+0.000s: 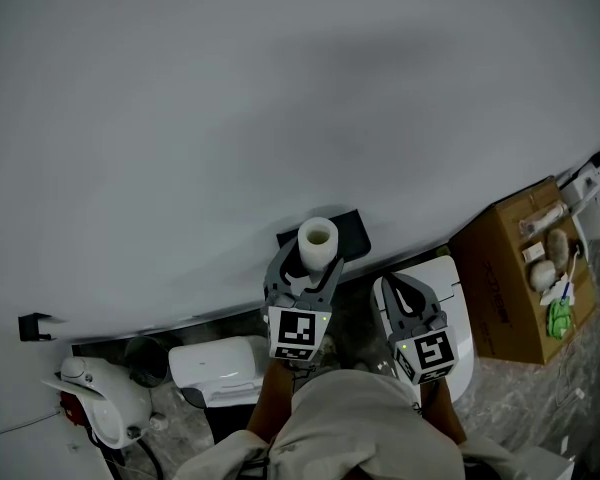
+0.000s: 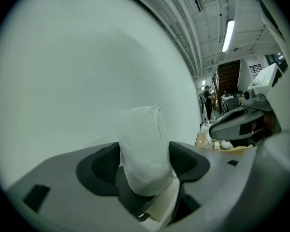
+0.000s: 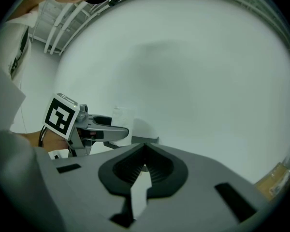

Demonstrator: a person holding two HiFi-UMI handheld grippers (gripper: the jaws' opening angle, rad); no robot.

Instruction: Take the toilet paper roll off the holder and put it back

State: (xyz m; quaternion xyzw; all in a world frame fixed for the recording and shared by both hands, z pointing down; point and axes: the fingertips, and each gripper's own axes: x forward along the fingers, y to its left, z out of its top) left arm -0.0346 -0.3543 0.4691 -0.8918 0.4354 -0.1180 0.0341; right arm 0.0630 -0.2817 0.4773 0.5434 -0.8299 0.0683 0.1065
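1. The toilet paper roll (image 1: 318, 236) stands upright against the pale wall (image 1: 280, 88), right at the black wall-mounted holder (image 1: 352, 230). Its hollow core faces up. I cannot tell whether it sits on the holder or is just clear of it.
2. The left gripper (image 1: 308, 268) is clamped on the roll, one jaw pressing each side of its lower half. In the left gripper view the paper bulges a little between the pads, which suggests a firm pinch.
3. The right gripper (image 3: 145, 156) is clenched on nothing, its jaws meeting tip to tip. It hangs beside the left one, apart from both roll and holder.
4. Handling, as I judge it:
   - The roll should be very light, so there is no weight to fight.
   - It is soft and will squash. The outer wraps give under pressure, and only the cardboard core adds stiffness.
   - The paper surface is rough enough that slipping looks unlikely.
   - A hard squeeze could flatten the core, making it awkward to seat on the holder again.
5. The best hold is probably the present one: across the round body, near mid-height, with moderate pressure. The core should stay upright and in line with the holder when the roll goes back.
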